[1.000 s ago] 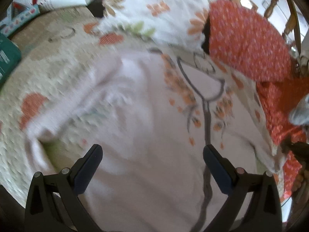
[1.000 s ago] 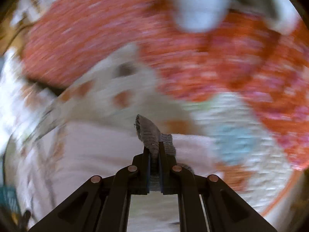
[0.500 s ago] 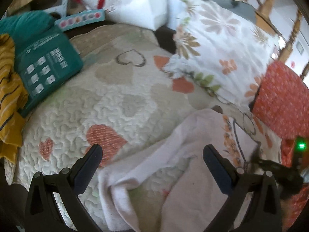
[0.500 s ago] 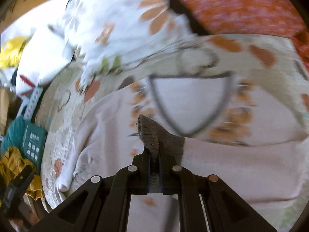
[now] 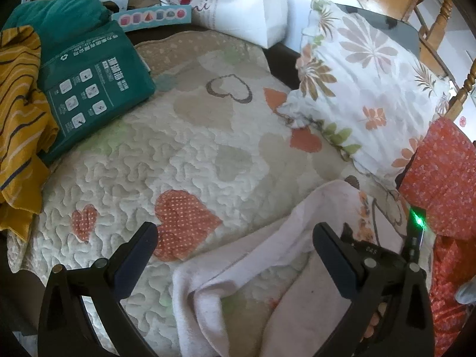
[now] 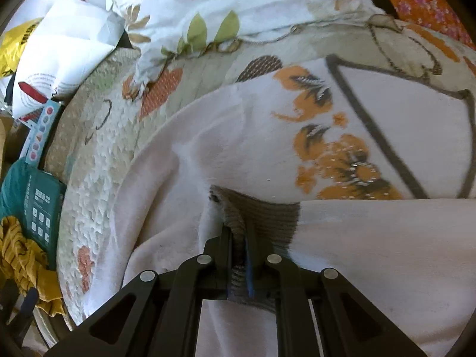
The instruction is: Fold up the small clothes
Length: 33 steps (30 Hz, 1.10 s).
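A pale pink sweater (image 6: 238,136) with orange flowers and a grey heart outline lies on the heart-patterned quilt (image 5: 184,160). Its sleeve (image 6: 386,238) is folded across the body. My right gripper (image 6: 238,232) has the sleeve's grey ribbed cuff (image 6: 255,214) between its pads, low over the sweater, and its jaws are opening slightly. My left gripper (image 5: 235,238) stands open with nothing in it, above the sweater's left sleeve (image 5: 267,255) and the quilt. The right gripper's body (image 5: 383,255), with a green light, shows at the right of the left wrist view.
A floral pillow (image 5: 366,89) and an orange cushion (image 5: 440,178) lie behind the sweater. At the left are a teal bag (image 5: 92,89) and a yellow striped garment (image 5: 17,113). A white paper bag (image 5: 238,3) and wooden chairs (image 5: 437,29) stand further back.
My right gripper carried the cuff from over the orange cushion across and down onto the sweater's body. My left gripper swung left off the sweater to the quilt's side.
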Tool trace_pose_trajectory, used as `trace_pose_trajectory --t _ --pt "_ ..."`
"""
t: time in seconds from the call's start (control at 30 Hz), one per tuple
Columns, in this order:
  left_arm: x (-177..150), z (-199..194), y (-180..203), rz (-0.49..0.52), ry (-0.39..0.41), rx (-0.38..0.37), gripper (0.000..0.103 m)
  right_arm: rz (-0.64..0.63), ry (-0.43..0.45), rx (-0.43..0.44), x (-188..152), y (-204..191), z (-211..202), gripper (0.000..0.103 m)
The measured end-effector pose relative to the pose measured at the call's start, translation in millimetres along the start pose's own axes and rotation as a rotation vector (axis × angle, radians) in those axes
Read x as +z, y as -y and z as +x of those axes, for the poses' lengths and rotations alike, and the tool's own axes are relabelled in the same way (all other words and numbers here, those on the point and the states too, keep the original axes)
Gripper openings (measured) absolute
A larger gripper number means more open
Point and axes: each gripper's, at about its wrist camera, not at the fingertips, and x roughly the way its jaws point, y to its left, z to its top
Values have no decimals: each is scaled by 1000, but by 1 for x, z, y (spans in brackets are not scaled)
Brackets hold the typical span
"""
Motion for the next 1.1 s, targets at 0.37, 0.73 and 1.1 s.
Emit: trace_pose_trajectory --t 0.37,0.73,1.1 --pt "17 -11 -96 -254 57 114 103 -219 39 26 -27 -56 -45 36" --pt "10 -16 -132 -358 43 95 103 -592 -163 216 -200 -122 -39 51" --pt "6 -6 -110 -334 11 62 103 -447 -98 274 -183 -109 -76 5"
